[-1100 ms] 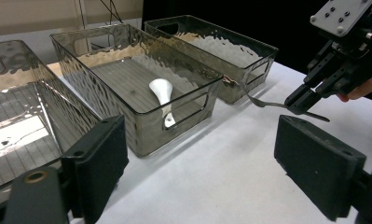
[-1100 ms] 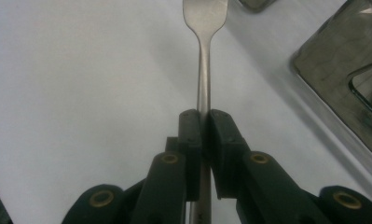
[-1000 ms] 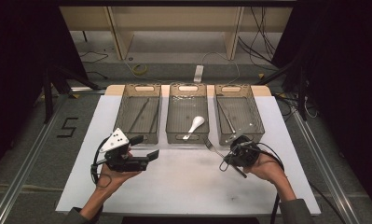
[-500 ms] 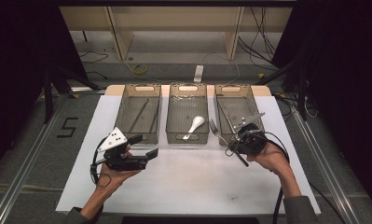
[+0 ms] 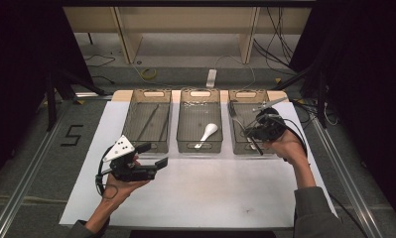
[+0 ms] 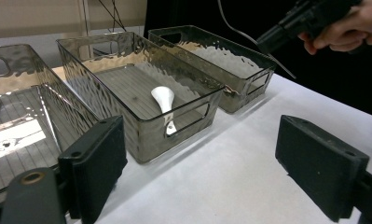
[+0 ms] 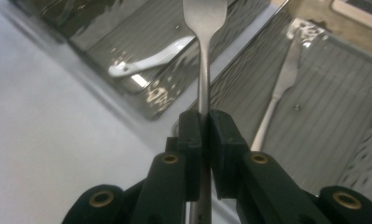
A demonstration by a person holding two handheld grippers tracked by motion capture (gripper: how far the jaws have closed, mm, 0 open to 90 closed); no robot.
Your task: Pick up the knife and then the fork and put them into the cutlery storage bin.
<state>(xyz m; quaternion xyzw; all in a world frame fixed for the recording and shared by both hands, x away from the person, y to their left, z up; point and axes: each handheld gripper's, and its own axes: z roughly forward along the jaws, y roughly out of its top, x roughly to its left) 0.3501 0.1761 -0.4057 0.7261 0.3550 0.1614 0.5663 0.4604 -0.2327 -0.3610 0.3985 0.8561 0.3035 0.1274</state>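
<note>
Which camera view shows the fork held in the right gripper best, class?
The right gripper view: the fork runs straight up from the shut jaws of the right gripper, its handle and neck sharp. The high view shows it small, as a thin sliver by the hand over the right bin. The left gripper view shows a thin dark line.

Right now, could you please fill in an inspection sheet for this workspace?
Surface: white table top, bare in front of the bins.
Job's things: fork gripped by its handle, above the right bin; another fork lies in that bin.
Clutter: white spoon in the middle bin; thin dark utensils in the left bin, too small to name.
Grippers: right gripper shut on the fork; left gripper open, holding nothing.
Cables: a black cable loops from the left gripper; loose cables on the floor behind.
Surroundings: wooden shelf frame behind the table; dark curtains at both sides.
</note>
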